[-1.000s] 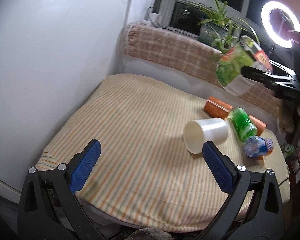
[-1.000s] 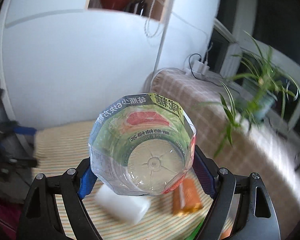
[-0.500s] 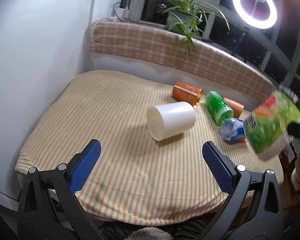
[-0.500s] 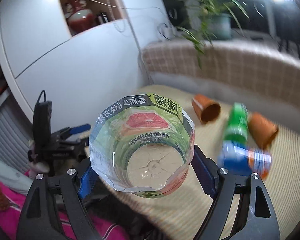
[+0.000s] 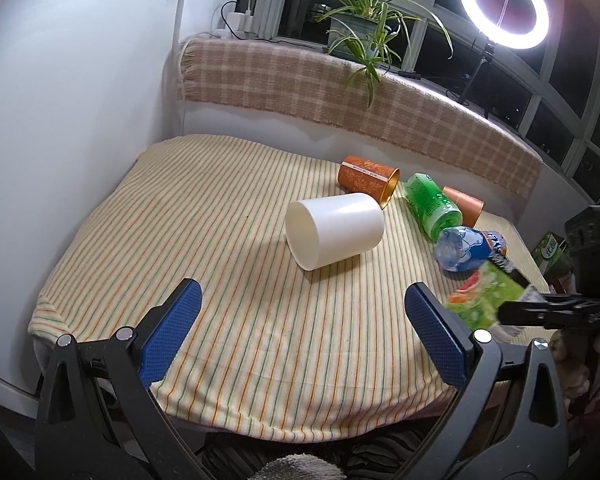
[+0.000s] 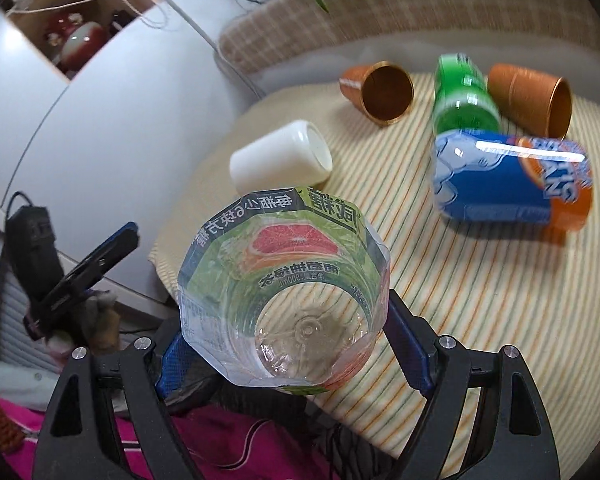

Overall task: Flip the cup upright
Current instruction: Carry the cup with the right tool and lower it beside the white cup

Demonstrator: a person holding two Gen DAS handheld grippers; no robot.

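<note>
We note the right hand-held gripper [image 6: 284, 344] clamped on a cut green-label bottle cup [image 6: 284, 300], held above the striped desk [image 5: 228, 248] edge. Left hand-held gripper [image 5: 300, 320] jaws wide apart, nothing btwn. White cup [image 5: 334, 230] lies on its side, mid-desk.

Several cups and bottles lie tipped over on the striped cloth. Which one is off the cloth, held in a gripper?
The grapefruit-label cup: the right gripper clamps it, base toward the camera. The white cup, both orange cups and both bottles lie loose.
</note>
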